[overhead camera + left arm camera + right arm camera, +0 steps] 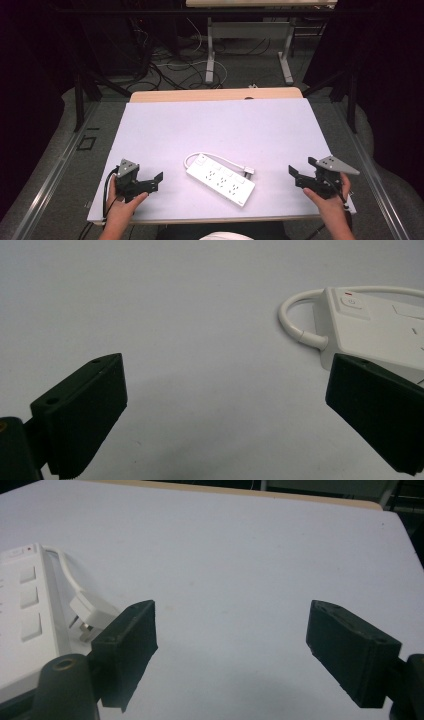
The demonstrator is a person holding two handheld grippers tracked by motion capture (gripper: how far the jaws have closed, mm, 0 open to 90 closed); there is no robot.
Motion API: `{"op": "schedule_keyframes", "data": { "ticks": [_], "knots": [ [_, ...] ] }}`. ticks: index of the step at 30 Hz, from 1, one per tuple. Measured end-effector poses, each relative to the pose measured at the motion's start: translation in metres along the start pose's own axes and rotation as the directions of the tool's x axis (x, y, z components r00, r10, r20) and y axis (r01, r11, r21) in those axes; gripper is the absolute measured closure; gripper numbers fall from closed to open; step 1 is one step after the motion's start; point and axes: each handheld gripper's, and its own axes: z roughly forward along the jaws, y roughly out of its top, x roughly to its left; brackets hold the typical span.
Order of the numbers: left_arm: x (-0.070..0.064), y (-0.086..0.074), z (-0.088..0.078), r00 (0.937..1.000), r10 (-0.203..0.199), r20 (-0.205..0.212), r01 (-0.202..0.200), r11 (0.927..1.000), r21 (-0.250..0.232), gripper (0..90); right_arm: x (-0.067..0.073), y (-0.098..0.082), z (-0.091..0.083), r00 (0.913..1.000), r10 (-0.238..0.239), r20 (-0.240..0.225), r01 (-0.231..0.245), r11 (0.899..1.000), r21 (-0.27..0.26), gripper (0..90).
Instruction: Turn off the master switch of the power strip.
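Power strip (pixel 220 180) lies flat and slanted on the desk (pixel 215 125) between my two tools, its white cable (pixel 215 158) looping round to the plug (pixel 248 171) at its far side, with my left gripper (pixel 156 182) near its switch end and my right gripper (pixel 295 176) further off past the plug end, neither touching it. I see both sets of jaws standing wide with nothing between them. Behind the strip the pale desk surface runs bare to the far wooden edge (pixel 215 94), while both my hands sit close to the near edge.
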Motion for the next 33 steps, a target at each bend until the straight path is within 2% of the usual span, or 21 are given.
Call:
{"op": "schedule_keyframes", "data": {
  "ticks": [2, 5, 6, 7, 9, 10, 12, 13, 18, 19, 22, 23, 25, 27, 28, 31, 33],
  "knots": [
    [0.0, 0.0, 0.001, 1.0, 0.0, 0.002, 0.0, 1.0, 0.003, 3.4, 0.003, -0.008, 0.002, 0.9999, -0.005, 0.014, 0.004, 1.0, 0.026, 19.6],
    [0.001, 0.0, 0.0, 1.0, -0.007, 0.005, 0.006, 1.0, 0.004, 5.2, 0.002, -0.017, 0.007, 0.9994, -0.026, 0.021, 0.026, 0.999, 0.027, 19.6],
    [0.001, 0.001, 0.0, 1.0, -0.007, 0.003, 0.007, 1.0, 0.003, 5.7, 0.001, -0.019, 0.008, 0.9988, -0.028, 0.04, 0.027, 0.999, 0.022, 19.5],
    [0.001, 0.001, 0.0, 1.0, -0.005, 0.003, 0.005, 1.0, 0.004, 6.4, 0.0, -0.02, 0.007, 0.9986, -0.039, 0.034, 0.038, 0.999, 0.031, 19.5],
    [0.0, 0.002, -0.002, 1.0, -0.001, 0.002, 0.001, 1.0, 0.001, 8.3, -0.001, -0.023, 0.008, 0.9982, -0.034, 0.048, 0.033, 0.999, 0.022, 19.6],
    [0.0, 0.002, -0.002, 1.0, -0.001, 0.002, 0.001, 1.0, 0.001, 9.0, -0.002, -0.023, 0.006, 0.9982, -0.037, 0.048, 0.035, 0.998, 0.05, 19.6],
    [-0.001, 0.003, -0.003, 1.0, 0.005, 0.001, -0.005, 1.0, 0.002, 10.2, -0.004, -0.026, 0.008, 0.9984, -0.039, 0.041, 0.038, 0.999, 0.021, 19.7],
    [-0.001, 0.003, -0.003, 1.0, 0.003, 0.003, -0.003, 1.0, 0.003, 11.2, -0.003, -0.026, 0.007, 0.9983, -0.026, 0.053, 0.024, 0.999, 0.032, 19.7],
    [-0.003, 0.004, -0.006, 0.9999, 0.013, 0.003, -0.013, 0.9999, -0.006, 15.9, -0.002, -0.029, 0.008, 0.9989, -0.026, 0.04, 0.024, 0.999, 0.032, 19.9],
    [-0.004, 0.005, -0.006, 0.9999, 0.015, 0.006, -0.015, 0.9999, -0.006, 16.0, 0.0, -0.029, 0.009, 0.9985, -0.049, 0.026, 0.048, 0.998, 0.033, 20.0],
    [-0.006, 0.007, -0.008, 0.9995, 0.029, 0.013, -0.029, 0.9996, -0.008, 16.1, 0.002, -0.029, 0.008, 0.9974, -0.066, 0.031, 0.065, 0.997, 0.037, 20.5],
    [-0.006, 0.008, -0.009, 0.9991, 0.039, 0.015, -0.039, 0.9992, -0.009, 16.9, 0.003, -0.029, 0.009, 0.9973, -0.071, 0.018, 0.07, 0.997, 0.017, 20.5],
    [-0.007, 0.011, -0.01, 0.9981, 0.059, 0.017, -0.059, 0.9981, -0.015, 16.9, 0.003, -0.029, 0.008, 0.9981, -0.06, 0.015, 0.06, 0.998, 0.022, 20.5],
    [-0.009, 0.013, -0.012, 0.9979, 0.06, 0.026, -0.06, 0.9981, -0.012, 17.8, 0.004, -0.029, 0.008, 0.9982, -0.059, 0.012, 0.059, 0.998, 0.025, 20.5],
    [-0.009, 0.013, -0.012, 0.9979, 0.06, 0.026, -0.06, 0.9981, -0.012, 18.6, 0.003, -0.029, 0.009, 0.9972, -0.074, 0.015, 0.073, 0.997, 0.021, 20.6],
    [-0.012, 0.013, -0.013, 0.9973, 0.069, 0.026, -0.069, 0.9975, -0.016, 20.5, 0.004, -0.03, 0.009, 0.9981, -0.058, 0.021, 0.058, 0.998, 0.025, 20.7],
    [-0.013, 0.014, -0.015, 0.9967, 0.076, 0.028, -0.076, 0.997, -0.019, 21.7, 0.003, -0.03, 0.01, 0.9975, -0.067, 0.021, 0.066, 0.998, 0.019, 20.7]
  ]
}}
